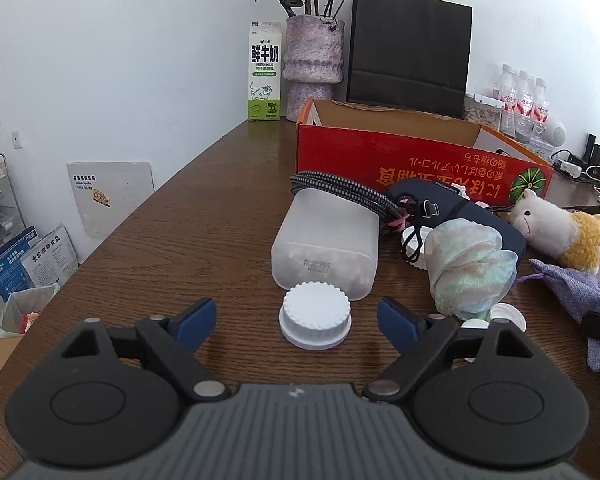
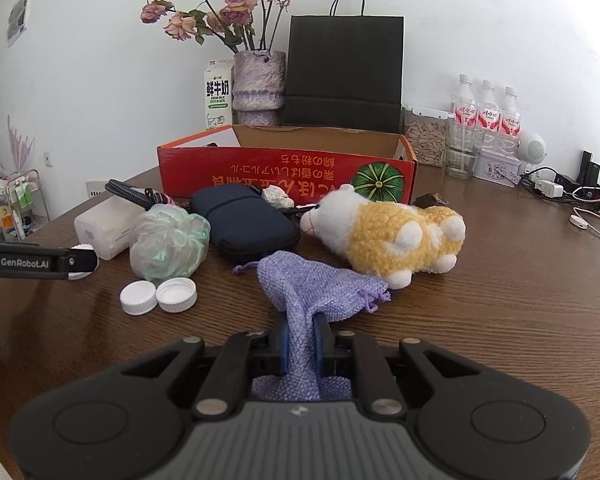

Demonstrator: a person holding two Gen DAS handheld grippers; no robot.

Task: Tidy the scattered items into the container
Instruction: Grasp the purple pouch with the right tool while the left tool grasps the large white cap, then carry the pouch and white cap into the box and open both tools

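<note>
left wrist view: the left gripper [image 1: 296, 322] sits low and level over the table [image 1: 204, 240], its blue pads wide apart on either side of the white cap [image 1: 315, 320] of a frosted bottle [image 1: 326, 240] lying on its side straight ahead, cap toward the gripper. neither pad touches the cap. small printed date digits show on the bottle's shoulder, too fine to read. a braided cable [image 1: 340, 192] drapes over the bottle's far end. ahead and to the right lie a mesh ball [image 1: 470, 268], a navy case [image 1: 432, 200], a plush sheep [image 1: 556, 232] and a purple pouch [image 1: 572, 292]. the red box [image 1: 380, 156], open-topped, stands beyond them, its printed side upside down with a green pumpkin picture. farther back a milk carton [image 1: 264, 72] reads "fresh milk".

right wrist view: the right gripper [image 2: 303, 340] is low and level, clamped on the pouch's [image 2: 312, 284] near end; the cloth bunches between the pads, the rest lying on the table ahead. two loose caps [image 2: 158, 296] sit ahead to the left, touching each other. the left gripper's side, at far left, reads "genrobot.ai". the box [image 2: 288, 172] stands straight ahead, beyond the sheep [image 2: 388, 232] and case [image 2: 244, 220].
</note>
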